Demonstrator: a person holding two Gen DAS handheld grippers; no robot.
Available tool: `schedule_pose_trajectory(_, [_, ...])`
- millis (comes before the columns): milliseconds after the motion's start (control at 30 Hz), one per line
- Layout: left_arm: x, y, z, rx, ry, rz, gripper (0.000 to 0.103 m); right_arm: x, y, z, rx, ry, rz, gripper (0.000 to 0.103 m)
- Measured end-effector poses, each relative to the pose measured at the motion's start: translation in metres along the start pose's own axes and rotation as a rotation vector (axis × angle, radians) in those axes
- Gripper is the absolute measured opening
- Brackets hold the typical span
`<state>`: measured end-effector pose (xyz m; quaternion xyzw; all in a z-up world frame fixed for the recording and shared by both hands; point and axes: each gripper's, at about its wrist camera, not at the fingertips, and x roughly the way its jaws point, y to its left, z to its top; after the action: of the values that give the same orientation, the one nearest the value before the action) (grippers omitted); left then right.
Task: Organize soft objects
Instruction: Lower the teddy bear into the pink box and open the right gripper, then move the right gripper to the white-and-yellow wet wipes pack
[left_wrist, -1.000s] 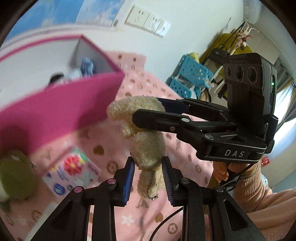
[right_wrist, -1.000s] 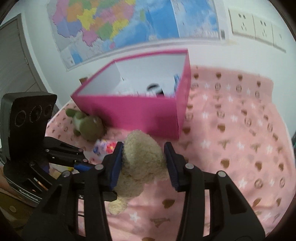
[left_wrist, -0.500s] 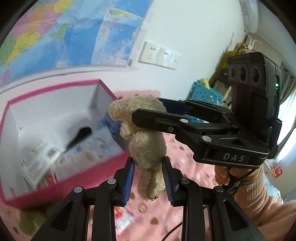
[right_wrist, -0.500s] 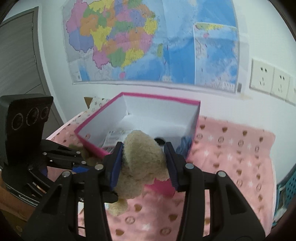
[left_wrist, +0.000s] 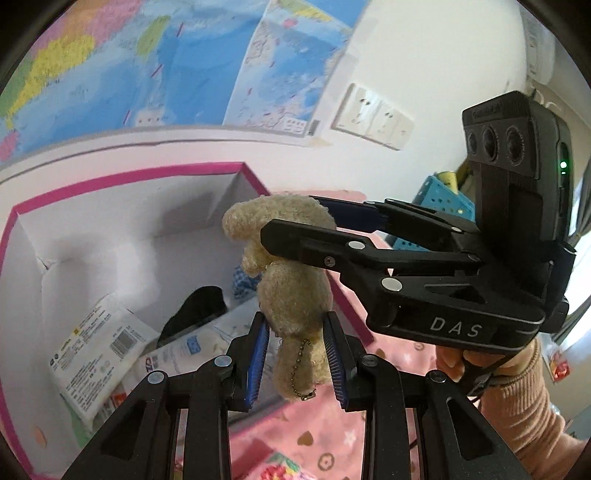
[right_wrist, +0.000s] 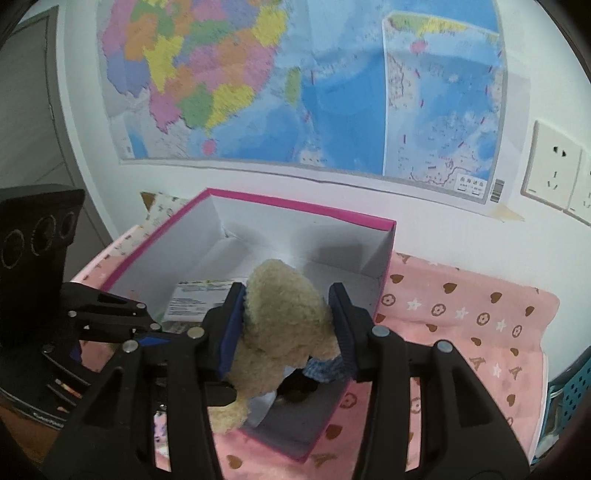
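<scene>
Right wrist: pink patterned cloth (right_wrist: 461, 317), wall map (right_wrist: 295, 85)

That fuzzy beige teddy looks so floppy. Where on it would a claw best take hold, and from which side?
The plush bear is best pinched across its round, thick parts, coming in from the sides. That is how it is held now: the left claw squeezes its lower body from below, the right claw clamps its head. The thin limbs and the dangling bead chain would likely slip or sag.
</scene>
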<state>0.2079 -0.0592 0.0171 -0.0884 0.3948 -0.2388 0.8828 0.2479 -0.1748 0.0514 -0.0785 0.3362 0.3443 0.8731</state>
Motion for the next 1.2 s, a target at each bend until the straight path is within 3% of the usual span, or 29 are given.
schedule_pose_trajectory(167, [0.019,0.009,0.004,-0.025,0.030,0.013,0.030,0.022,-0.010,0.003,0.005,0.036,-0.018,0.050])
schedule_pose_trajectory(333, [0.036,0.017,0.005,-0.054,0.062,0.021,0.030,0.040,-0.014,0.003,-0.007,0.076,-0.089,0.055])
schedule_pose_trajectory(567, [0.041,0.019,0.000,-0.046,0.083,0.018,0.030,0.031,-0.009,-0.001,-0.027,0.042,-0.108,0.055])
schedule_pose_trajectory(767, [0.042,0.014,0.000,-0.029,0.079,0.026,0.031,0.032,-0.001,-0.012,-0.051,0.068,-0.108,0.055])
schedule_pose_trajectory(1000, [0.017,0.009,-0.011,0.006,0.033,0.044,0.035,0.028,0.000,-0.026,-0.045,0.074,-0.141,0.055])
schedule_pose_trajectory(1200, [-0.025,0.003,-0.025,0.045,-0.048,0.059,0.040,-0.007,0.006,-0.038,-0.003,0.012,-0.088,0.055])
